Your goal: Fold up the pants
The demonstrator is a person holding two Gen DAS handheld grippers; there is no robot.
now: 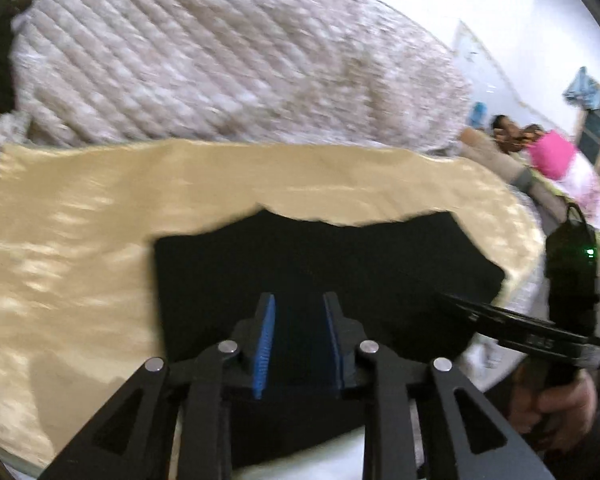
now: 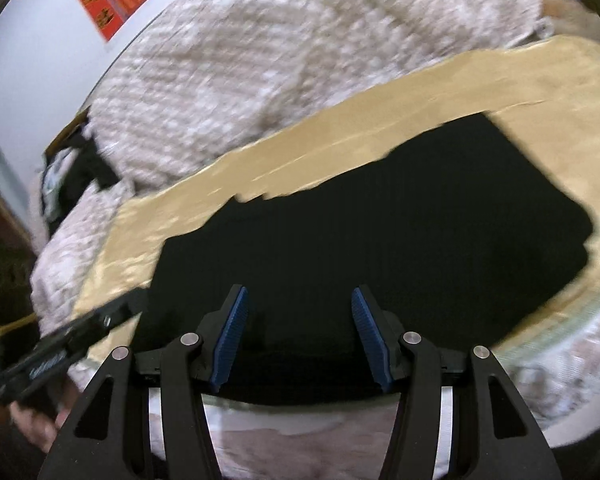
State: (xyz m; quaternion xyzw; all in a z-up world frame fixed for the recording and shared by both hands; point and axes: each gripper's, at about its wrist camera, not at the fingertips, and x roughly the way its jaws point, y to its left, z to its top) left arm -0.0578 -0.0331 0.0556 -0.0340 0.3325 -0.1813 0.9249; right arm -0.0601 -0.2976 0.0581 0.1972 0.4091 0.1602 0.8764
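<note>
Left wrist view: folded black fabric pants (image 1: pixel 320 264) lying on tan satin sheet (image 1: pixel 80 240). Left gripper (image 1: pixel 299 344) hovering part-open, empty; right gripper (image 2: pixel 298 340) gaping wide, empty. Fold looking near done; next probably final fold or smoothing.

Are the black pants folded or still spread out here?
Folded, apparently: the black pants lie as one compact, straight-edged block on the tan mat, no separate legs showing. Layers cannot be told.

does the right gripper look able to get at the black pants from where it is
Probably yes: the right gripper is open, directly over the black pants, which lie flat on the tan sheet, with nothing between them.
</note>
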